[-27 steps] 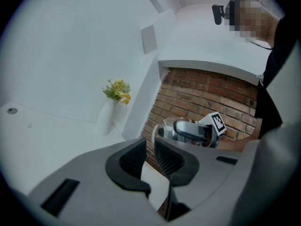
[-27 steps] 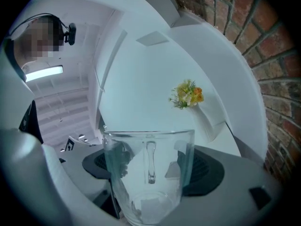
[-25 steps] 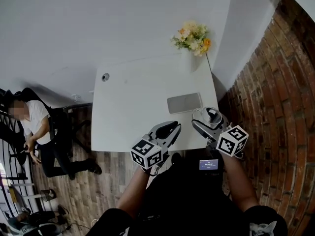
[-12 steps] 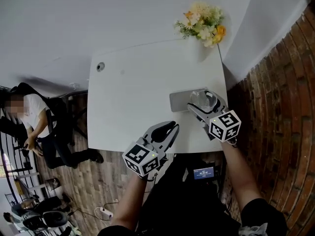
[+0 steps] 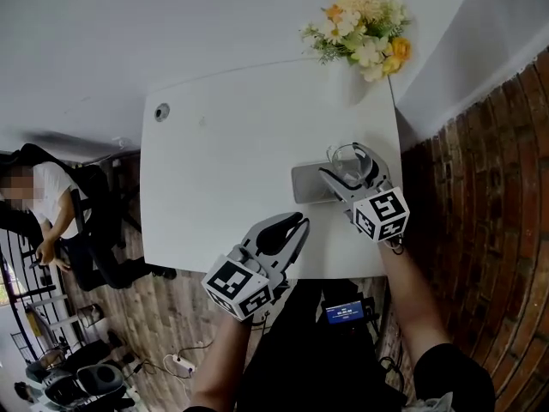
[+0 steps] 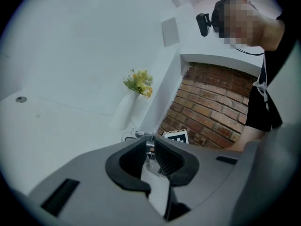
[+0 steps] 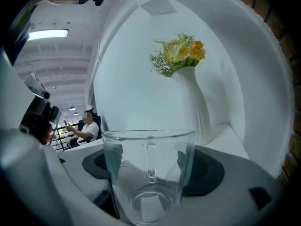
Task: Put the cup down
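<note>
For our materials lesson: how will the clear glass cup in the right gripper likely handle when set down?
The cup looks like smooth clear glass: probably rigid, slippery and breakable if knocked. Its broad flat base suggests it should stand without tipping.

Since a second ago we see the right gripper [image 5: 346, 172] carry the cup [image 5: 349, 160] forward from the table's [image 5: 223, 144] near right corner and down, to over the right end of the grey pad [image 5: 309, 184]. Its wrist has rolled: the vase [image 7: 195, 102] reads upright, not slanted. The left gripper [image 5: 297, 223] sank slightly; in its view the cup sits lower, just behind its jaws.
</note>
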A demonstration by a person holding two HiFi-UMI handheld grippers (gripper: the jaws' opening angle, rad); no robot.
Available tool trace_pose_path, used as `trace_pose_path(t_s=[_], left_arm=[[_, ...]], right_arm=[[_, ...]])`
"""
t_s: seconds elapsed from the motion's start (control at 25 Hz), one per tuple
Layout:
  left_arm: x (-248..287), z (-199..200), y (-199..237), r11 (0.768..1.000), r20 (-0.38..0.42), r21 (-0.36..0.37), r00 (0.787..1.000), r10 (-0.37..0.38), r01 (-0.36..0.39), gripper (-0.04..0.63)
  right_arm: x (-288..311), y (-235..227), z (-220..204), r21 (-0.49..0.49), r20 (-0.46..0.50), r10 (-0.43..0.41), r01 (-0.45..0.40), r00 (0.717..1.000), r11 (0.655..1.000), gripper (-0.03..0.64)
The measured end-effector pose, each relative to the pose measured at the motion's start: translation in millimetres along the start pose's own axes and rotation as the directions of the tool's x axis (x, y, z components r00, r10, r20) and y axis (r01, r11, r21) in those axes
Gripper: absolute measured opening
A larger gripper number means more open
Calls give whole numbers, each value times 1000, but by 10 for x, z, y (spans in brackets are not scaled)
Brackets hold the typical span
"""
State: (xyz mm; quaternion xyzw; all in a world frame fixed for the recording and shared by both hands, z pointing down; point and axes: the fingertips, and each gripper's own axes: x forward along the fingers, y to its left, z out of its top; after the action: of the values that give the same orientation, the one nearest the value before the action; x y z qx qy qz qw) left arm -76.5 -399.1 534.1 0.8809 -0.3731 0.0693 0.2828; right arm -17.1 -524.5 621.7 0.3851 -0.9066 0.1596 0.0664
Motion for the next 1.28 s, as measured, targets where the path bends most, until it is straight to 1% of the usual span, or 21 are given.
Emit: trace_pose_path(t_s=[0.16,0.32,0.4,0.56,0.64,0.76,0.88,0.92,1.0,1.16,1.28], left_arm=[[13,-25,42,1000,-9,-9,1000,12,-12,61],[40,-45,43,1000,-13,-15,1000,17,-17,61],[50,-42,21,1000,-13,-10,1000,15,-15,61],[40,-44,-5,1000,-12,-6,1000,18,-18,61],[29,-51,-21,1000,-11,-4,1000,17,-17,61],[-10,-63,-59,1000,-7,2,1000,22,-22,61],[-66,-50,-103,1000,9,4,1000,21,-21,61],[-87,-41,-117,1000,15,5,1000,20,-20,61],[-135,-35,-139,1000,26,5,999,21,-21,61],[-223,-27,-194,1000,47,8,999,21,-22,61],[-253,4,-228,1000,64,15,998,19,-20,61]], right_arm=[[18,-28,-22,-35,19,-16,17,1000,999,417],[23,38,-62,-116,10,-22,23,1000,993,417],[3,47,-80,-137,6,-35,36,999,990,417],[-44,67,-153,-209,-25,-52,46,998,977,417],[-60,68,-199,-225,-48,-59,46,997,973,417],[-68,66,-214,-212,-55,-58,46,997,976,417],[-83,57,-228,-151,-56,-35,27,998,988,419],[-95,45,-237,-130,-59,-31,23,998,991,428],[-138,14,-247,-105,-66,-33,25,997,994,474],[-316,-13,-221,-87,-75,-50,43,996,995,479],[-493,10,-156,-65,-76,-46,41,996,997,477]])
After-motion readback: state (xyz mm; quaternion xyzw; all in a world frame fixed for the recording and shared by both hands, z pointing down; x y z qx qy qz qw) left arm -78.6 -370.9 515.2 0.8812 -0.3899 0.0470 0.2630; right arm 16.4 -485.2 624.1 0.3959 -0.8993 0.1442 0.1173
